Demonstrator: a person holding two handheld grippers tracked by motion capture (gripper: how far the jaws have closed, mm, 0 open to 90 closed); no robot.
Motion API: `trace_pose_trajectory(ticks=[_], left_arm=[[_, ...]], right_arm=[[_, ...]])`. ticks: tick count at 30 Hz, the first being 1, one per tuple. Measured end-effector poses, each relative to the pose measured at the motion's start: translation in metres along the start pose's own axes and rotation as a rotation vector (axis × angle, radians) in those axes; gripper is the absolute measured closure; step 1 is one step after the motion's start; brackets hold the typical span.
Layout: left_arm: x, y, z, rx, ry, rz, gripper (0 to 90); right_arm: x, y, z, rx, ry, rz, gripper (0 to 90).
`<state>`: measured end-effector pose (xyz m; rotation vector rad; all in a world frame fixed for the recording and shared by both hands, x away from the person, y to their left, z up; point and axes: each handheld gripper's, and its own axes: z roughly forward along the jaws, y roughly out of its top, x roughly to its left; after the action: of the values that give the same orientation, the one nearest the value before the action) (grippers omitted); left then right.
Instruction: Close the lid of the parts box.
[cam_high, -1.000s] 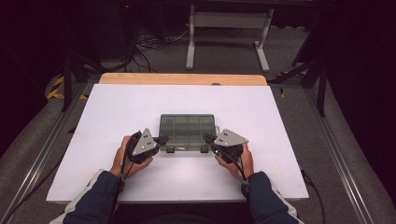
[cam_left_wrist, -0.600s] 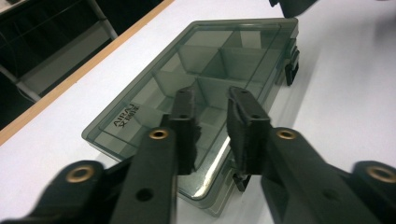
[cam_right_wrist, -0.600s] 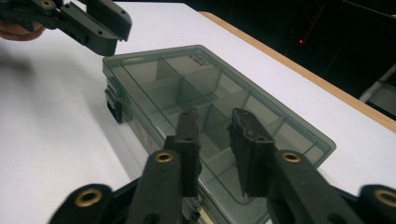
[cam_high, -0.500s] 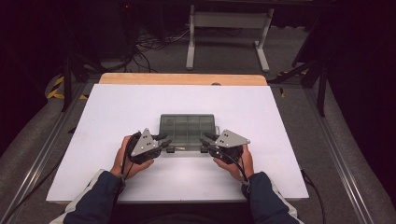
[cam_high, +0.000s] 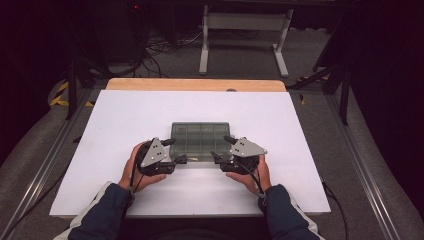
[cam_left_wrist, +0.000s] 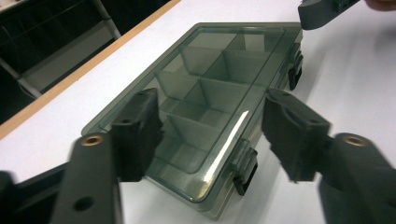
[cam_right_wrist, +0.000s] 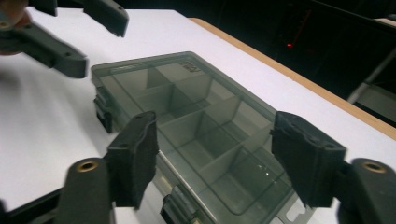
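On the tabletop: a smoky translucent organizer box (cam_high: 201, 141) lies flat on the white tabletop (cam_high: 125, 120), lid down, near the person's edge.
Box interior: dividers show through the lid and the compartments look bare.
Latches: two dark clips sit on the near long side, the left latch (cam_left_wrist: 246, 166) and the right latch (cam_right_wrist: 175, 211); both appear snapped shut.
Left tool (cam_high: 176, 150): at the box's near left corner, jaws spread and just now opening wider, nothing pinched; in the left gripper view they straddle the corner and the pads stand off the plastic.
Right tool (cam_high: 223, 148): at the near right corner, jaws likewise spread and just now opening, nothing pinched.
Step in hand: by my reading, lining up on the two clips to undo them.
Doing it well: set one pad under each clip's lower lip and lever outward, not down.
Balance: work both ends together so the light box does not skate away.
Risk: a pad that rides on the lid instead of the clip would only push the box across the tabletop.
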<state>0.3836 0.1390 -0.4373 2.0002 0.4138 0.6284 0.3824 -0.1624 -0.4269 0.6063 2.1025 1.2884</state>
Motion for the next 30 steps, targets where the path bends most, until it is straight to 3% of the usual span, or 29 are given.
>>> trace_pose_trajectory(ticks=[5,12,30], left_arm=[[-0.001,0.001,-0.001,-0.016,0.004,-0.02,21.8],[-0.003,0.005,-0.003,-0.026,-0.009,-0.022,13.9],[-0.009,0.013,-0.018,-0.059,0.002,0.004,10.3]], right_arm=[[0.0,0.001,0.001,-0.003,-0.038,0.026,17.3],[0.002,0.005,-0.001,-0.019,-0.037,0.031,9.9],[0.012,0.014,-0.017,-0.001,-0.095,-0.03,10.6]])
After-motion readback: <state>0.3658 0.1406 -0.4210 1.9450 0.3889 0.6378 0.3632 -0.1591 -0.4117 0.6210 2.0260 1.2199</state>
